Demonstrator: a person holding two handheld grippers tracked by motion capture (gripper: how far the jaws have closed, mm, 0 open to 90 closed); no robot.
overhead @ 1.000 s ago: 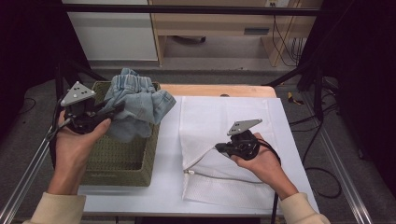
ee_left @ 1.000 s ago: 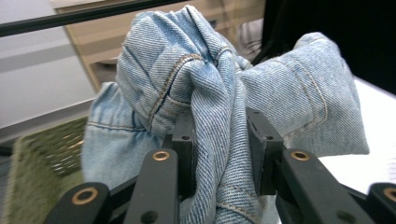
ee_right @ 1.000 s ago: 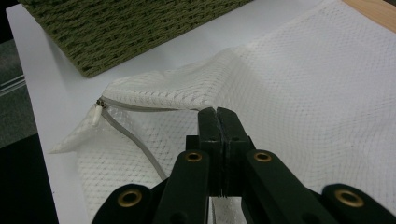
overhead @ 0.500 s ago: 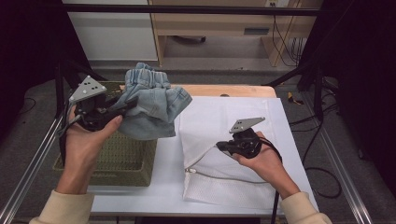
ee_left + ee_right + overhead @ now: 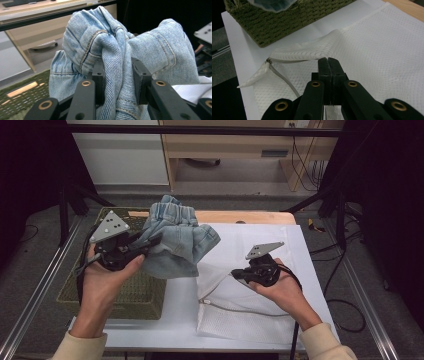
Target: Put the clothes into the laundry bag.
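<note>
Denim, mesh, wicker and matt black plastic

Between the left claw's (image 5: 117, 82) matt black plastic jaws sits pale blue denim (image 5: 107, 50), coarse-woven with raised orange-tan seams. Under the right claw (image 5: 328, 65), equally matt with brass-coloured rivets, lies a white mesh bag (image 5: 372, 47), fine-netted cloth with a smooth zip. Beyond it, a rough green wicker basket (image 5: 287, 22) stands on the smooth white desk (image 5: 239, 50).

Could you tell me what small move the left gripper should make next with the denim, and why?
Probably carry the denim garment a little further toward the mesh bag. The left gripper is shut on a bunched fold of it, hanging between the woven basket and the bag. The right gripper pinches the bag's upper layer, lifting its zipped mouth open on the basket side.
</note>
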